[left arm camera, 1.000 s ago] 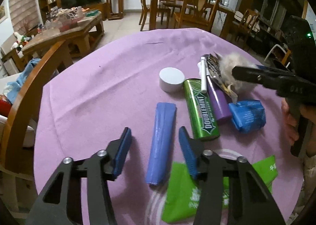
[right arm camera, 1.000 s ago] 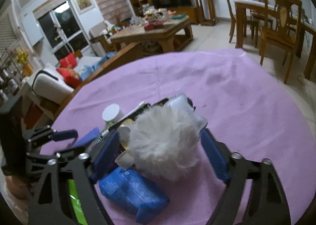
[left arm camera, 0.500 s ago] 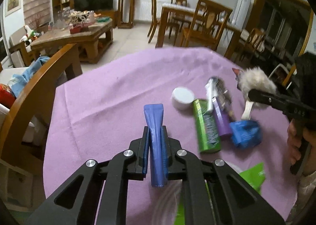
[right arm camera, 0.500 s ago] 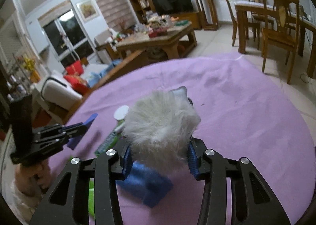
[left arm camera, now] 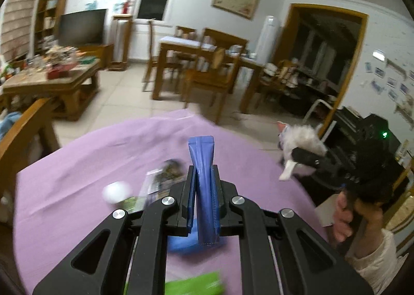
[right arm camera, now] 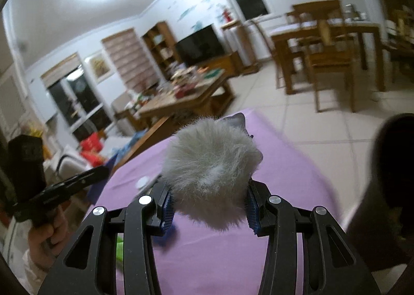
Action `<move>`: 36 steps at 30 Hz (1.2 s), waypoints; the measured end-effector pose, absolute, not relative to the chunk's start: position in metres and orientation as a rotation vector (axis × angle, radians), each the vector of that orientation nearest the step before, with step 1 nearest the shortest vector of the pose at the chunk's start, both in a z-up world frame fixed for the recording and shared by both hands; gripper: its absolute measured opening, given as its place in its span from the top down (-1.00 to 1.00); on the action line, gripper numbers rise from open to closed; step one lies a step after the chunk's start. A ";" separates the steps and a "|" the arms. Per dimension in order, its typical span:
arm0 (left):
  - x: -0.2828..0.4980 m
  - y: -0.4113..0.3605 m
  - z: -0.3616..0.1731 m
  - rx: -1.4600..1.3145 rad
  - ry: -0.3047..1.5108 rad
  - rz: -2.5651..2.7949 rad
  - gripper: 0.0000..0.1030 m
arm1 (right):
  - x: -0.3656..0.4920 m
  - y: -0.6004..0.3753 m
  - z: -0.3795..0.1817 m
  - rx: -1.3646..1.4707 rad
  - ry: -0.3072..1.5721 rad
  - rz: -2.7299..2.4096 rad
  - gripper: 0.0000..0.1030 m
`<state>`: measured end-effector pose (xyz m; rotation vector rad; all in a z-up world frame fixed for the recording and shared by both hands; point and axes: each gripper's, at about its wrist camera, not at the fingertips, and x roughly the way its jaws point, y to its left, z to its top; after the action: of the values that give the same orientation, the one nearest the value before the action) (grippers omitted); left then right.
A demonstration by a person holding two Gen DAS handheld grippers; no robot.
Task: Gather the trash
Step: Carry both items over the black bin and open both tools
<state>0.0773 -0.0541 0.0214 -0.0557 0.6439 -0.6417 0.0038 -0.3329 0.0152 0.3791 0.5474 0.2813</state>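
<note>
A living room with wooden dining chairs lies behind a table under a lilac cloth (left arm camera: 77,165). The left gripper (left arm camera: 204,191) is clamped narrow on a blue sachet (left arm camera: 203,165), held upright above the cloth. The right gripper (right arm camera: 209,204) squeezes a grey-white fluffy ball (right arm camera: 209,163), also raised. A blurred white cap (left arm camera: 116,191) and green wrapper (left arm camera: 194,286) lie below (no lettering legible).
</note>
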 end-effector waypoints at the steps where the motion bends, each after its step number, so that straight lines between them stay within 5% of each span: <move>1: 0.078 -0.067 0.023 -0.053 0.640 -0.666 0.77 | -0.005 -0.353 0.016 0.393 0.530 0.248 0.14; 18: 0.066 -0.336 0.000 0.064 0.695 -1.078 0.78 | -0.114 -0.615 -0.018 0.538 0.402 -0.185 0.14; 32: 0.059 -0.389 -0.030 0.151 0.762 -1.094 0.76 | -0.104 -0.655 -0.049 0.573 0.432 -0.196 0.13; 36: 0.053 -0.392 -0.027 0.206 0.721 -1.072 0.66 | -0.108 -0.646 -0.047 0.569 0.415 -0.200 -0.15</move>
<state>0.0528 -0.3924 -0.0273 0.2063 0.7206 -1.0720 -0.1076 -0.6458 -0.0470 0.5694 0.4153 -0.1997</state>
